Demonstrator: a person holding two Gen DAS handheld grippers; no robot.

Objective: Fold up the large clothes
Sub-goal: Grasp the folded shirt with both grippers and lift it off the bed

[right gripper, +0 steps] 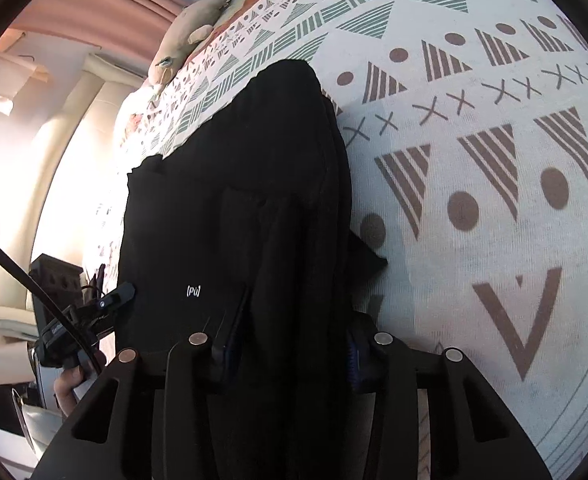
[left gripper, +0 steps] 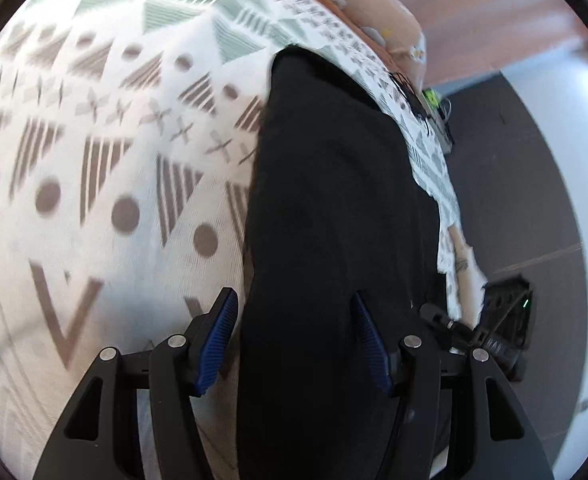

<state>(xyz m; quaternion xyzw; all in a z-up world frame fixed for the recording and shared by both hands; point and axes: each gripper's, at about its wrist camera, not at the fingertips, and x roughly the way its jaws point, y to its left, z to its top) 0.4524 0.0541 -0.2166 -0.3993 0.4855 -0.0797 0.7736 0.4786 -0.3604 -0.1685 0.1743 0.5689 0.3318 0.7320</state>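
Observation:
A black garment [left gripper: 333, 184] lies folded lengthwise on a white bedspread [left gripper: 106, 152] printed with brown and green shapes. My left gripper [left gripper: 295, 342] hangs over its near end. The left blue pad [left gripper: 220, 340] stands just off the cloth's edge and the other pad is above the fabric, so the jaws are apart. In the right wrist view the same garment [right gripper: 234, 184] carries a small white logo [right gripper: 193, 291]. My right gripper [right gripper: 294, 348] has the bunched near edge filling the gap between its fingers, with both pads partly buried in cloth.
Pillows and a soft toy [right gripper: 198, 20] lie at the bed's far end. A hand [right gripper: 68, 390] holds the other gripper's handle at the garment's left edge. Dark floor [left gripper: 533, 184] and a black box with a green light [left gripper: 511, 320] are beside the bed.

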